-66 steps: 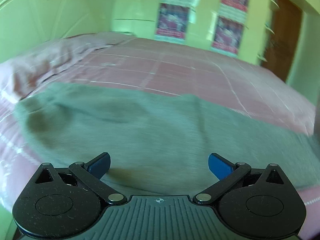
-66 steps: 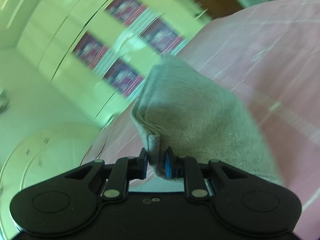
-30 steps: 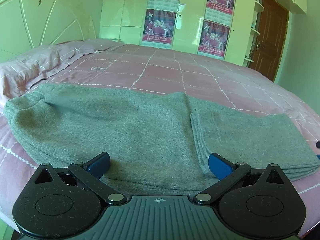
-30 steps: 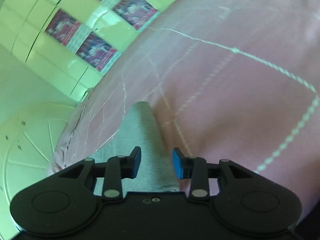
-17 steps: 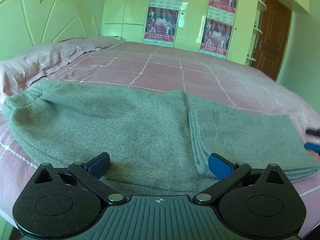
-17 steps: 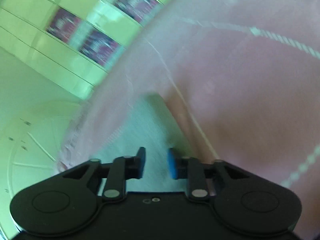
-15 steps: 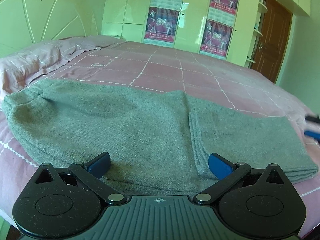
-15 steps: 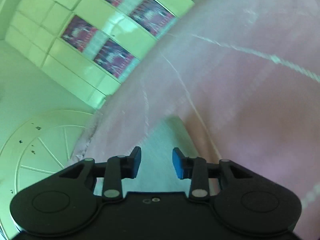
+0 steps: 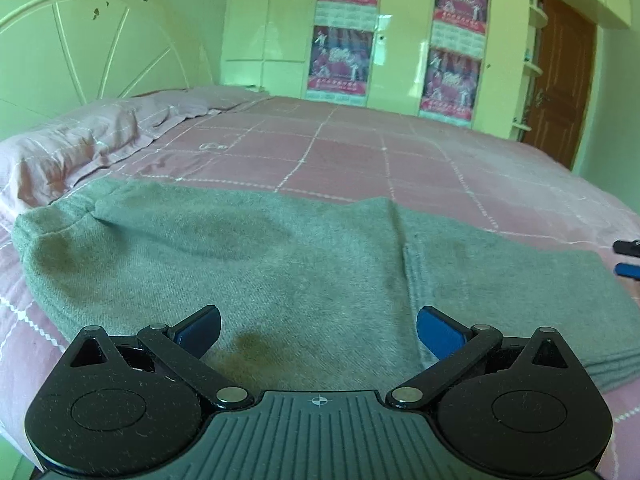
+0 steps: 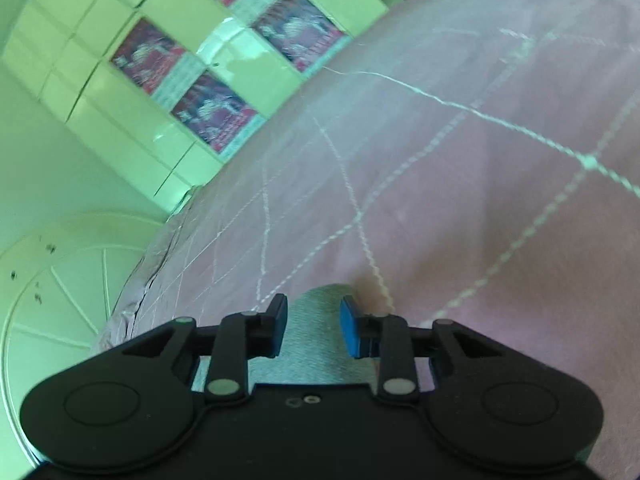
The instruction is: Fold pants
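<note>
Left gripper point(image 9: 318, 330): jaws spread wide, nothing between the pads, poised low over the near edge of the grey pants point(image 9: 248, 264). Right gripper point(image 10: 313, 330): jaws have just been closing and stand partly apart, straddling the end of the pants point(image 10: 320, 328) with no pad pressing the cloth. The left wrist view alone shows the whole garment, lying flat along the near edge of the bed point(image 9: 360, 152), with a folded layer on its right part, and the right gripper's tips point(image 9: 628, 258) at the frame's right edge, just past that end. The right wrist view shows only that end. Bedspread pink with a white grid; pillow point(image 9: 68, 148) and white headboard point(image 9: 92, 52) at the left end; pale wardrobe with posters point(image 9: 340, 60) and a brown door point(image 9: 560, 80) beyond.
</note>
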Demonstrator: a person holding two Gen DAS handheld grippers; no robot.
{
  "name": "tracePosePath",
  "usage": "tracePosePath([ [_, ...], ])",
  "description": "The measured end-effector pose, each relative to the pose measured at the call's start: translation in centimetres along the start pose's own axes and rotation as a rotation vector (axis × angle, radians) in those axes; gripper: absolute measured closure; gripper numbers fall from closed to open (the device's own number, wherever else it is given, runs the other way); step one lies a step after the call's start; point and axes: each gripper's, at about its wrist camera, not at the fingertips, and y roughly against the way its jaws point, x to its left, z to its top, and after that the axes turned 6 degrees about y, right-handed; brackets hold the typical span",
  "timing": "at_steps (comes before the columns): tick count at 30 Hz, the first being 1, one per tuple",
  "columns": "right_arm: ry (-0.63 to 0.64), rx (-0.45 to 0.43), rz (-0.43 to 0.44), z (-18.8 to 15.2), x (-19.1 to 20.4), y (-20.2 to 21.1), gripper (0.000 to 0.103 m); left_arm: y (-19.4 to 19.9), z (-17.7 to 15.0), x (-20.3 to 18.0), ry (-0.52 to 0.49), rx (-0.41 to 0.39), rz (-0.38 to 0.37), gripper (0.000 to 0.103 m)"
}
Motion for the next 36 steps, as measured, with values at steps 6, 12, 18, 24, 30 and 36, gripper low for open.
tracePosePath([
  [6, 0.039, 0.049, -0.049, 1.2, 1.5, -1.6, 0.081, -1.3, -0.4, -0.8, -0.030, 0.042, 0.029, 0.000],
  [12, 0.041, 0.120, -0.066, 1.1, 1.7, -4.6, 0.089, -1.3, -0.7, -1.2, -0.050, 0.041, 0.041, 0.000],
  [18, 0.093, 0.040, 0.037, 0.6, 2.8, -0.9, 0.077, -1.3, -0.9, -1.2, -0.058, 0.036, 0.041, 0.000],
  [24, 0.092, 0.081, 0.005, -0.3, 2.3, 0.7, 0.076, -1.1, -0.7, -0.9, -0.048, 0.036, 0.028, 0.000],
  [30, 0.202, 0.156, -0.052, -3.7, 2.4, 3.6, 0.080, -1.1, -0.9, -1.0, -0.060, 0.034, 0.032, 0.000],
  [36, 0.270, 0.197, -0.065, -4.4, 3.4, 4.6, 0.057, -0.5, -0.6, 0.0, -0.049, 0.033, 0.014, 0.000],
])
